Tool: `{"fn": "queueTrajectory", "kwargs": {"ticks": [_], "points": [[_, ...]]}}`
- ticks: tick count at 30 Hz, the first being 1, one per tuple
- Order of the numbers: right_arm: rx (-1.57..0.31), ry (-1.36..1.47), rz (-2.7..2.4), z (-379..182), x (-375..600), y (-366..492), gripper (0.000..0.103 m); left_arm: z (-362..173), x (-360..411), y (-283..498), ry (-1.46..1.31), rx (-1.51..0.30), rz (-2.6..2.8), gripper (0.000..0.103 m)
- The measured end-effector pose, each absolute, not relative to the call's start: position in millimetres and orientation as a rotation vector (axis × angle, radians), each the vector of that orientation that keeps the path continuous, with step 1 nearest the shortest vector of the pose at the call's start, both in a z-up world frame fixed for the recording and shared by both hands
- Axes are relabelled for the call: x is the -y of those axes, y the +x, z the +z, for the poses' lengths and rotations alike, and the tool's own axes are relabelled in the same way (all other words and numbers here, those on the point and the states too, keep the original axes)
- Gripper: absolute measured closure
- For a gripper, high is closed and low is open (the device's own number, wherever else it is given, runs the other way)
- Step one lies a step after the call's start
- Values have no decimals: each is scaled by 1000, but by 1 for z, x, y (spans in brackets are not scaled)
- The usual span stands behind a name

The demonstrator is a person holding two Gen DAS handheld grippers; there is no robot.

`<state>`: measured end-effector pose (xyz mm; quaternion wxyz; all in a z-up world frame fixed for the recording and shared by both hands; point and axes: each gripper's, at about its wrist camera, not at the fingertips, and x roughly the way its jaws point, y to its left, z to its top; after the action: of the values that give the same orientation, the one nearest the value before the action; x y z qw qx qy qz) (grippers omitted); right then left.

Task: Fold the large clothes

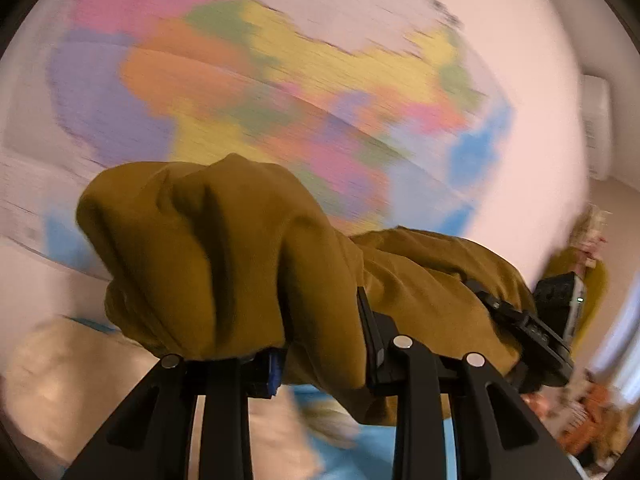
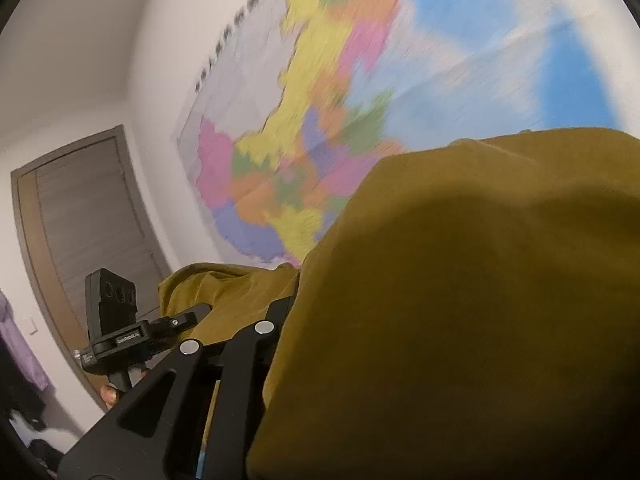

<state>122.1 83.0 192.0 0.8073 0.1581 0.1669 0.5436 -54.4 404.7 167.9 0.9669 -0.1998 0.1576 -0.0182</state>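
A mustard-yellow garment (image 1: 208,256) is held up in the air by both grippers. In the left wrist view it is bunched over my left gripper (image 1: 320,332), whose fingers are buried in the cloth and shut on it. The right gripper (image 1: 532,328) shows at the right, also wrapped in the fabric. In the right wrist view the garment (image 2: 460,300) drapes over my right gripper (image 2: 288,320) and hides its fingertips; it is shut on the cloth. The left gripper (image 2: 160,332) shows at lower left, holding the same garment.
A large coloured wall map (image 1: 280,80) fills the wall behind (image 2: 300,140). A grey-brown door (image 2: 88,220) is at the left. An air conditioner (image 1: 596,120) is high on the right. Light blue bedding (image 1: 360,452) and a beige pillow (image 1: 60,380) lie below.
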Motion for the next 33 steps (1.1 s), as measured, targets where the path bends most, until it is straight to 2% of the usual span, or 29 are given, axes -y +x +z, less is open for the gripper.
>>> {"fn": "queueTrajectory", "kwargs": {"ticks": [5, 7, 9, 13, 15, 16, 18, 19, 20, 21, 23, 25, 27, 33], "points": [[-414, 372, 1277, 160, -177, 130, 87, 155, -499, -63, -413, -311, 99, 75], [-455, 332, 1311, 130, -209, 117, 87, 137, -525, -73, -385, -302, 131, 75], [-541, 305, 1341, 96, -229, 110, 87, 102, -546, -83, -373, -338, 180, 74], [-839, 235, 1347, 5, -265, 103, 83, 5, -583, -102, -507, -501, 221, 73], [-936, 230, 1333, -30, -263, 97, 72, -33, -591, -117, -585, -529, 212, 65], [-940, 222, 1341, -36, -257, 94, 70, -42, -593, -124, -618, -522, 207, 63], [-961, 222, 1351, -39, -241, 89, 49, -48, -595, -136, -667, -503, 213, 56], [-970, 219, 1362, -36, -234, 88, 43, -48, -595, -137, -680, -503, 214, 55], [-973, 197, 1361, -30, -221, 86, 33, -48, -594, -137, -696, -510, 214, 53], [-973, 169, 1355, -27, -215, 85, 31, -48, -594, -136, -697, -524, 219, 47], [-960, 125, 1368, -16, -198, 83, 31, -46, -591, -131, -682, -559, 255, 39], [-928, 61, 1348, -5, -179, 80, 34, -43, -586, -131, -675, -570, 264, 38], [-888, 19, 1374, 12, -159, 75, 51, -48, -590, -137, -684, -575, 263, 37], [-684, 46, 1313, 64, -151, 91, 52, -54, -587, -129, -658, -612, 317, 35]]}}
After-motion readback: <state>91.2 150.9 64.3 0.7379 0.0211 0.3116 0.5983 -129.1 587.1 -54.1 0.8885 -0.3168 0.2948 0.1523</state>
